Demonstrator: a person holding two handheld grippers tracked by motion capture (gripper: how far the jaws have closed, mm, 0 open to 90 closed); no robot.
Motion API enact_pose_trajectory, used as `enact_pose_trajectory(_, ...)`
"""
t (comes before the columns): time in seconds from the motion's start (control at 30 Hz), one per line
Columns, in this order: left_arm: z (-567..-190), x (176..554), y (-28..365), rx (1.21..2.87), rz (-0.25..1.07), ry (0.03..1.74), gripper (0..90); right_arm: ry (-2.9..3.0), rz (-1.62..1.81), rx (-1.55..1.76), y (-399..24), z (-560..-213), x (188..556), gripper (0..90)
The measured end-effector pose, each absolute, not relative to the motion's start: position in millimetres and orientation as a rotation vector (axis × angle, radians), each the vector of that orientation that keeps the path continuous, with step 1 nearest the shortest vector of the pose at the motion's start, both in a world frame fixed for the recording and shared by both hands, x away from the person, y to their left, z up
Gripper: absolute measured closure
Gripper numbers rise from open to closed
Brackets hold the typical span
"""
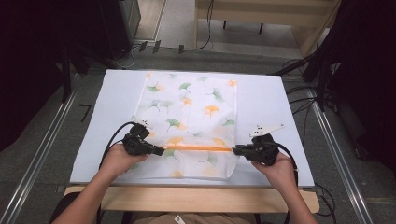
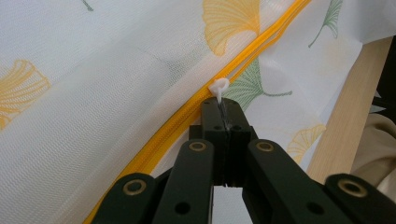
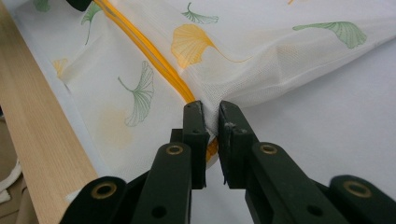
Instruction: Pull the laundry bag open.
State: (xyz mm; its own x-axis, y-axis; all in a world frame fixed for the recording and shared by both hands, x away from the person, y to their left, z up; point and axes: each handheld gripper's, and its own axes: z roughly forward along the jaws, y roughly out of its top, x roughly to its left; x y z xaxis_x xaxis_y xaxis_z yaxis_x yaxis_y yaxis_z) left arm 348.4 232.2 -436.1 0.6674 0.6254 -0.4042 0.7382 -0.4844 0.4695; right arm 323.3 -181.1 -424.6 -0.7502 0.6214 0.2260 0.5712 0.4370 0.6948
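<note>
A white mesh bag [image 1: 189, 126] printed with ginkgo leaves lies flat on the white table [image 1: 271, 100], its orange zipper [image 1: 198, 148] running across near the table's front edge. At the zipper's left end the left gripper [image 1: 160, 150] is clenched on the small white zipper pull [image 2: 218, 87]. At the zipper's right end the right gripper [image 1: 235, 150] pinches the bag's corner, seemingly the mesh fabric beside the zipper end
</note>
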Motion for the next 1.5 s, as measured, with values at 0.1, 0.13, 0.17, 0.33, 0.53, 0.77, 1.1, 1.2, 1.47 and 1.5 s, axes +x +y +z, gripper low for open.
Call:
enact_pose_trajectory(0.1,-436,348,232,2.256,-0.238,1.047,90.0,2.617,1.209,1.089,-181,-426,324,84.2)
enact_pose_trajectory(0.13,-436,348,232,2.257,-0.24,1.045,90.0,2.623,1.196,1.093,-180,-426,324,84.2)
enact_pose_trajectory(0.17,-436,348,232,2.258,-0.24,1.045,90.0,2.623,1.188,1.094,-180,-426,324,84.2)
enact_pose_trajectory(0.33,-436,349,233,2.252,-0.238,1.048,90.0,2.628,1.189,1.105,-180,-426,324,84.2)
enact_pose_trajectory(0.53,-436,349,235,2.258,-0.245,1.047,90.0,2.629,1.193,1.101,-180,-426,324,84.3)
enact_pose_trajectory(0.77,-437,349,243,2.262,-0.244,1.057,90.0,2.63,1.197,1.101,-181,-426,324,84.4)
enact_pose_trajectory(1.1,-435,343,273,2.244,-0.218,1.112,90.0,2.637,1.183,1.099,-180,-427,324,84.3)
enact_pose_trajectory(1.2,-435,343,273,2.239,-0.212,1.111,90.0,2.639,1.186,1.09,-179,-427,324,84.4)
enact_pose_trajectory(1.47,-435,343,271,2.237,-0.211,1.114,90.0,2.635,1.176,1.104,-179,-428,324,84.4)
enact_pose_trajectory(1.5,-435,343,271,2.237,-0.212,1.114,90.0,2.635,1.176,1.103,-179,-428,324,84.4)
